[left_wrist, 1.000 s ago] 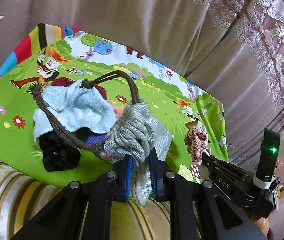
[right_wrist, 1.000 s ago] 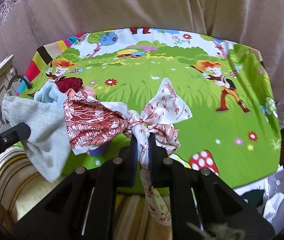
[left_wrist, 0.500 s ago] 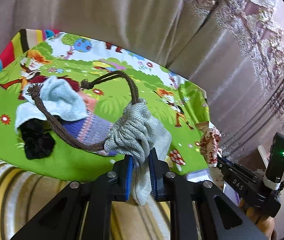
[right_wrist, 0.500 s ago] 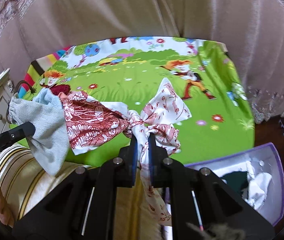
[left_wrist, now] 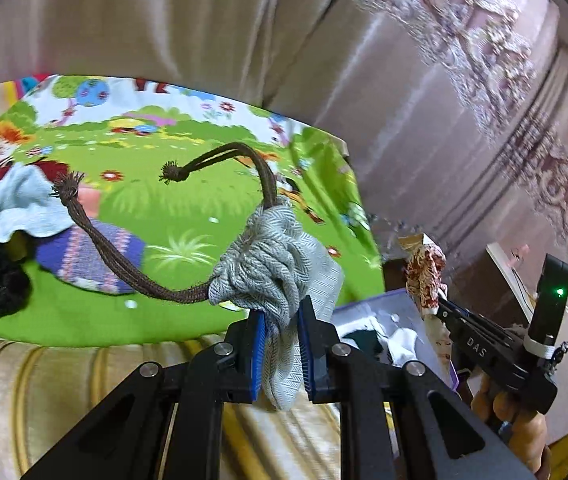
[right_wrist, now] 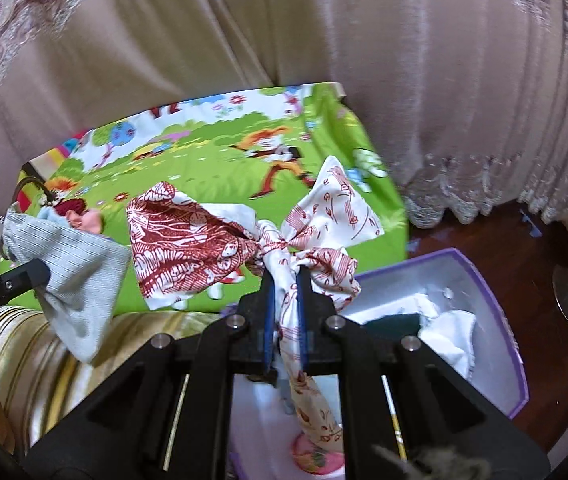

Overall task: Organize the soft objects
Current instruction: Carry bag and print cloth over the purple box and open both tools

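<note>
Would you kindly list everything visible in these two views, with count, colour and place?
Drawstring bag: one, grey, brown cord, in left gripper.
Knotted cloth: one, red and white, in right gripper.
Bin: one, purple-rimmed, white cloths inside, on floor beside bed.
Bedspread: one, green cartoon print, on bed.
Towel: one, light blue, on bedspread.
Knit item: one, purple, beside towel.
Black item: one, below towel.
Curtain: beige, behind bed.
Left gripper: shut.
Right gripper: shut.
</note>
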A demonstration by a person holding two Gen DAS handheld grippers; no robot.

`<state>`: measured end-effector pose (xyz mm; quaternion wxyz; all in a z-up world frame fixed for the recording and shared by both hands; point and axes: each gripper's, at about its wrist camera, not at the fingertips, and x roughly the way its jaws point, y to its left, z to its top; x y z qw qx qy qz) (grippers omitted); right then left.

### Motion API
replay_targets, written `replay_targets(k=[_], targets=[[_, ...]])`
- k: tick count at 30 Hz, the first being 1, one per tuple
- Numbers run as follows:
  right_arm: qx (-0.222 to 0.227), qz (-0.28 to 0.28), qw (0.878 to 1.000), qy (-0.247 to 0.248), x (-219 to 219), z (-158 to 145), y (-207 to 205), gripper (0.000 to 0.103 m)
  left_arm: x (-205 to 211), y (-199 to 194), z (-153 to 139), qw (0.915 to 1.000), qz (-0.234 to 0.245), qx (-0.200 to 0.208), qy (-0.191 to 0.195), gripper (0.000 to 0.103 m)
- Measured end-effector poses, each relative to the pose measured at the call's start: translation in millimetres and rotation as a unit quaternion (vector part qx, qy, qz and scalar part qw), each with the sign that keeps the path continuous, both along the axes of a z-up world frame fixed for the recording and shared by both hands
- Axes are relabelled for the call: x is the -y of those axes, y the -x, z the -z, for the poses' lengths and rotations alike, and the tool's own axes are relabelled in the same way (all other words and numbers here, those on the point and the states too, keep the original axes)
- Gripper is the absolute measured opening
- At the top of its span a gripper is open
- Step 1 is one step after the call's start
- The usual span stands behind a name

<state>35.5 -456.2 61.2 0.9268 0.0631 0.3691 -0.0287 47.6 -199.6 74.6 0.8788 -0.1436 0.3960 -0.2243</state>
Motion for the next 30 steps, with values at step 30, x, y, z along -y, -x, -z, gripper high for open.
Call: replay_targets(k=[30], targets=[[-0.019, 0.082, 0.996, -0.011, 82.7, 25.1, 11.4, 0.043, 140.1, -24.6, 33.2, 0.9856, 0.142, -0.051, -0.075, 0.027]])
